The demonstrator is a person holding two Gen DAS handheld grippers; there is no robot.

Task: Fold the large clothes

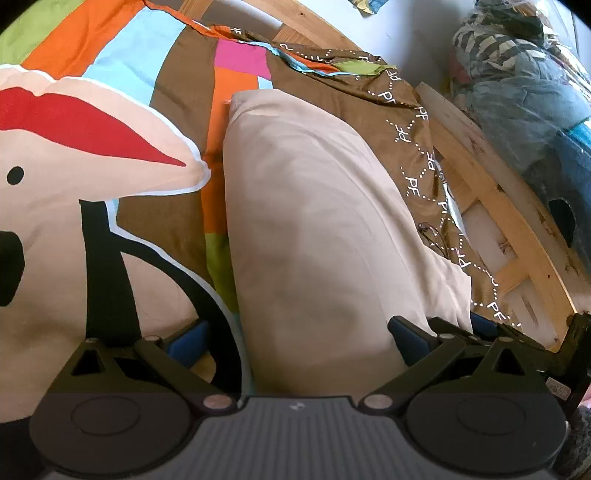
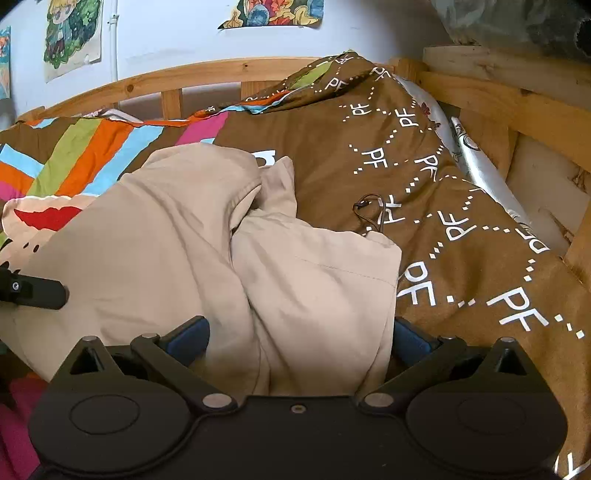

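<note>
Fingers straddle beige garment; only right view shows posters.

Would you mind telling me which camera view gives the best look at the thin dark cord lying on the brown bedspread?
The right wrist view: the dark cord lies looped on the brown bedspread, unobstructed, just beyond the beige garment. The left wrist view shows only a small tangle of it at the garment's edge, distorted near the bed frame.

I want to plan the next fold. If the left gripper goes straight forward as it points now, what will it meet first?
The left gripper would likely first meet the beige cloth garment, which already lies between its open fingers. Beyond it lies the brown patterned bed cover; depth is hard to judge.
</note>
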